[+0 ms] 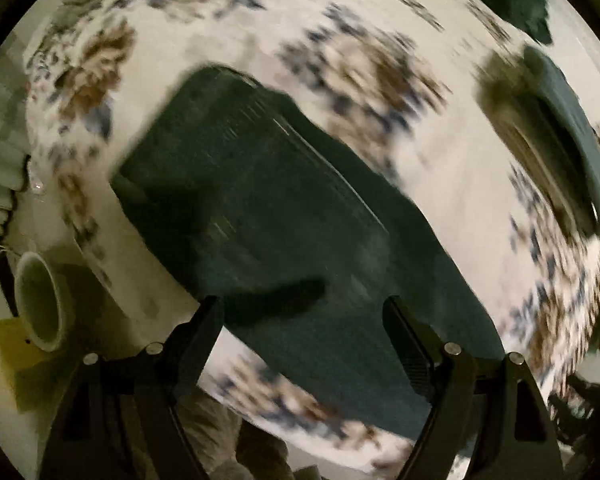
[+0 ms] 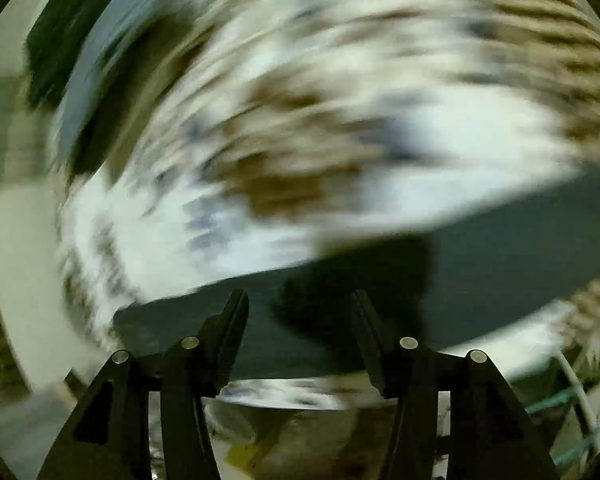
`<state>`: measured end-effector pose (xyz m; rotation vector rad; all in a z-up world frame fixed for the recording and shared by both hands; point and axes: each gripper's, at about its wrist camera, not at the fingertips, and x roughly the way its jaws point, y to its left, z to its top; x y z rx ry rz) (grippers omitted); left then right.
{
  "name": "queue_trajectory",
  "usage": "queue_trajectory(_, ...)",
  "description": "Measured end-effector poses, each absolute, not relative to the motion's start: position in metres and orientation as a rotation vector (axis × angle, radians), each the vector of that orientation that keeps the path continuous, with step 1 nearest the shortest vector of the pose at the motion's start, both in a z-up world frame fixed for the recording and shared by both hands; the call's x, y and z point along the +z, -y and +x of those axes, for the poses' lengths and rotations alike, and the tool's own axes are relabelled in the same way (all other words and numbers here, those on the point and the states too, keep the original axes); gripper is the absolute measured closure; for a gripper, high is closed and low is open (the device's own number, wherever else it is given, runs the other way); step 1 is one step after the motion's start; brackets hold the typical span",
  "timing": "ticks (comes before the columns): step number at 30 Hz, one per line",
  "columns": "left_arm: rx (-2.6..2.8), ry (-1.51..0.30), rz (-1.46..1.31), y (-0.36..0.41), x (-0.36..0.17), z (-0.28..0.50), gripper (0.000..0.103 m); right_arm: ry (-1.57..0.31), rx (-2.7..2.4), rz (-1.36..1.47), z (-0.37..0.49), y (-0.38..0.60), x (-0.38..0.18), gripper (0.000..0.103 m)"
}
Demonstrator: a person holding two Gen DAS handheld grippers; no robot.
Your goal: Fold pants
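Pants [image 1: 284, 216] flat on patterned surface [image 1: 440, 168], long axis diagonal, directly ahead of left hand-held gripper [image 1: 304, 312], wide, empty. Right hand-held gripper [image 2: 300, 304] wide, empty, over pants edge. Left judged nearer centre.

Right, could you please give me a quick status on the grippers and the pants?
Left gripper open, empty, above the pants. Right gripper open, empty, at their edge. Pants flat on patterned cloth. Folded clothes lie apart; views blurred.
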<state>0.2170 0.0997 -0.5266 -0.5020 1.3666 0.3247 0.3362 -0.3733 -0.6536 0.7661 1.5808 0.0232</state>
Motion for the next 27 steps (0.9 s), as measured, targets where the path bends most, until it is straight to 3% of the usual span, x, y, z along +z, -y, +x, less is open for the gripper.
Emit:
queue_trajectory(9, 0.333, -1.369, -0.549, -0.150, -0.547, 0.258, 0.022, -1.789, 0.320, 0.410, 0.460, 0.160, -0.729, 0.048)
queue_trajectory(14, 0.263, -1.431, -0.533, -0.135, -0.562, 0.265, 0.022, -1.897, 0.431, 0.373, 0.421, 0.139, -0.736, 0.051)
queue_trajectory(27, 0.229, -1.487, -0.492, -0.129, -0.585, 0.253, 0.022, -1.952, 0.672, 0.258, 0.354, 0.119, -0.722, 0.049)
